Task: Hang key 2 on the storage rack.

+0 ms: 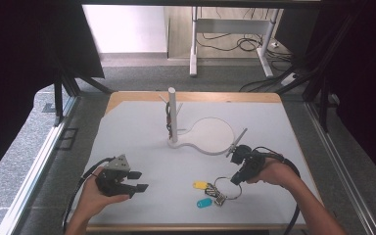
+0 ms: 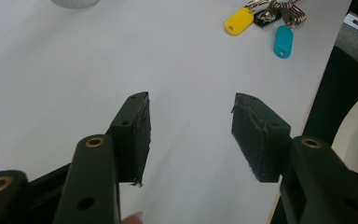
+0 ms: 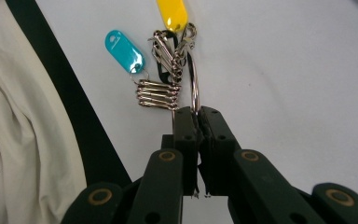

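Gripping the large metal ring (image 3: 194, 79) of a key bunch (image 1: 214, 192) that lies near the front right of the bench (image 1: 142, 147), the right gripper (image 3: 196, 114) has its fingers closed on the thin wire, while the yellow tag (image 3: 171, 14), blue tag (image 3: 123, 50) and small split rings (image 3: 158, 93) spread out beyond. The bunch is judged light but loose and slippery: hard steel that may pivot and swing, so the big ring is the surest place to hold. The left gripper (image 2: 189, 135) rests apart, fingers about half open and empty.
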Demonstrator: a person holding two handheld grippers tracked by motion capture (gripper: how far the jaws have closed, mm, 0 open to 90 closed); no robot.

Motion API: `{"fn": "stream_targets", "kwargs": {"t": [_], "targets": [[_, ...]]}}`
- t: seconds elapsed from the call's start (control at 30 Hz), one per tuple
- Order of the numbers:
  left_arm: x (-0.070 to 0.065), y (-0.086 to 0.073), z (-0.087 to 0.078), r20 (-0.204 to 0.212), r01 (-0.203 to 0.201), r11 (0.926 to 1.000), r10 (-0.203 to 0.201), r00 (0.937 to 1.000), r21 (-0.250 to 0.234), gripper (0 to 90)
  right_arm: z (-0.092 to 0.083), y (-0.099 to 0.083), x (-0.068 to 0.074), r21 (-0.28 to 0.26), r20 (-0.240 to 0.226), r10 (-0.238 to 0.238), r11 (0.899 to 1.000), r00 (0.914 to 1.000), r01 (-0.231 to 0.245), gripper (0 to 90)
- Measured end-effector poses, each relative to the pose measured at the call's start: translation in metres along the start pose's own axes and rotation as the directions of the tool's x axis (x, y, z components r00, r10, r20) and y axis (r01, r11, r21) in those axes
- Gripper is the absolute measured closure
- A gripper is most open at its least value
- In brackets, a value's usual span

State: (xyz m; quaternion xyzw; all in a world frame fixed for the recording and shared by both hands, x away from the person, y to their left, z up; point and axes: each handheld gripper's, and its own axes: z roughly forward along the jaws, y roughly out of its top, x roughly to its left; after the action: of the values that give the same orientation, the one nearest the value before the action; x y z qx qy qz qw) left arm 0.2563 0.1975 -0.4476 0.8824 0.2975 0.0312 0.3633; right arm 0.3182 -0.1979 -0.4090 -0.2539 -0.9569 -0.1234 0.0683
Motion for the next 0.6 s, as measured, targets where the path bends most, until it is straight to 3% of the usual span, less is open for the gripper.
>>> {"fn": "stream_targets", "kwargs": {"t": [0.27, 0.6], "targets": [[0.0, 0.0, -0.002, -0.002, 0.0, 1.0, 0.0, 1.0, -0.005, 47.7, 0.001, 0.004, 0.003, 0.027, 0.003, 0.006, 1.0, 1.0, -0.006, 87.7], [0.0, 0.0, -0.003, -0.001, 0.002, 1.0, -0.002, 1.0, -0.006, 47.8, -0.027, 0.019, 0.004, 0.024, 0.013, 0.016, 1.0, 0.9998, -0.017, 87.9]]}}
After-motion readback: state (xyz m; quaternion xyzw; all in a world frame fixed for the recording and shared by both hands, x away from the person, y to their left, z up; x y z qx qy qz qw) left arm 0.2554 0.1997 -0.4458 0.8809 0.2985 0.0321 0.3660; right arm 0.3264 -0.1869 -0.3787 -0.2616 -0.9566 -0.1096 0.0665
